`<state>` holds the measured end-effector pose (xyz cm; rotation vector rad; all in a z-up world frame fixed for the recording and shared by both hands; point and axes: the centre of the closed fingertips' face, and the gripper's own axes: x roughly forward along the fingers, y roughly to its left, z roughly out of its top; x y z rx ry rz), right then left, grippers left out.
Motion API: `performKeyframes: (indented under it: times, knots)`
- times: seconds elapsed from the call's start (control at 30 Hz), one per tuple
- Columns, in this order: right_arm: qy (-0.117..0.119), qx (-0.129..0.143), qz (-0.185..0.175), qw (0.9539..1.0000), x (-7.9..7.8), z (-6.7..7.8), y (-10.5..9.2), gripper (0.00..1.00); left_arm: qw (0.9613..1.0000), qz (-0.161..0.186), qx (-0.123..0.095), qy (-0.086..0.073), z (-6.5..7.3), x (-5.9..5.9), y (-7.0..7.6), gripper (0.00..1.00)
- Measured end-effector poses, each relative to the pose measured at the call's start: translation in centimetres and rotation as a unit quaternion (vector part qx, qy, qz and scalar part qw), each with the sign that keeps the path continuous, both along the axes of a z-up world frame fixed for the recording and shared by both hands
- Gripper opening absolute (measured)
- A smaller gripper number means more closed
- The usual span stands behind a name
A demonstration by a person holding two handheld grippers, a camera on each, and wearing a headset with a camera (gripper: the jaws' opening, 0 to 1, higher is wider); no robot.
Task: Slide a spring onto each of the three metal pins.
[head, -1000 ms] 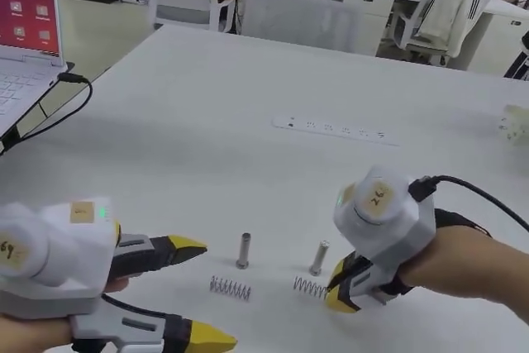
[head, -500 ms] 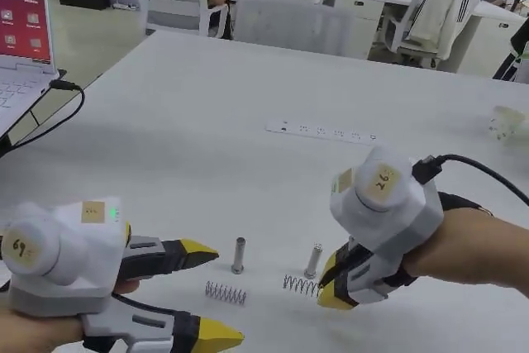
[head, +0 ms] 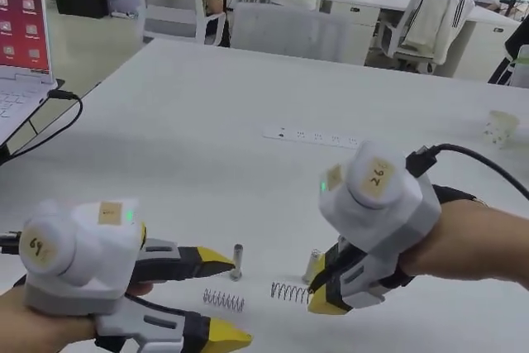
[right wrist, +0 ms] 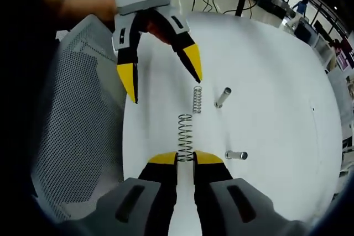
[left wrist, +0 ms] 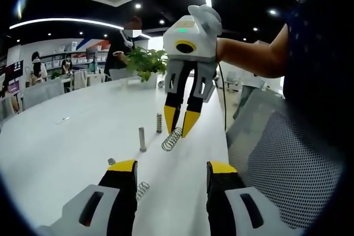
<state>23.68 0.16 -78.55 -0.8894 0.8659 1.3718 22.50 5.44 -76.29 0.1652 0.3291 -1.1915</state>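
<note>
WORKBENCH: The right gripper (head: 321,297) has its fingers clamped on one end of a spring (right wrist: 185,131), which sticks out ahead of the yellow tips over the white worktop (head: 207,121). In the head view the held spring points left, passing close by the foot of a pin (head: 312,266) that stands just beside the gripper. Whether spring and pin touch cannot be told. A second pin (head: 237,260) stands upright to the left, apart from the first, and both look bare. A second spring (head: 223,299) lies flat on the worktop on the near side of that pin, between the two grippers. The left gripper (head: 221,297) sits low at the near left, its fingers wide apart and holding nothing, with the tips aimed toward the second spring and the pins. In the left gripper view the right gripper faces it tips-down, with the held spring slanting down from its tips toward the worktop. Farther back a power strip (head: 314,136) lies across the middle of the worktop. A laptop (head: 21,31) with a cable (head: 58,126) sits at the left edge.
</note>
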Motion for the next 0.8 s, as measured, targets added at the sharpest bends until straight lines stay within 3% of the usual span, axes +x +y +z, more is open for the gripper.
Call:
performKeyframes:
  times: [0.27, 0.8]
  knots:
    - [-0.006, 0.001, 0.02, 0.9998, -0.3, 0.6, 0.8, 0.08, 0.9999, -0.003, -0.002, -0.011, 0.5, 0.4, -0.1, 0.34]
    - [-0.004, 0.002, 0.053, 0.9986, -1.0, 0.9, 1.9, 0.08, 0.9996, -0.019, -0.008, -0.019, 0.7, 0.1, -0.7, 0.22]
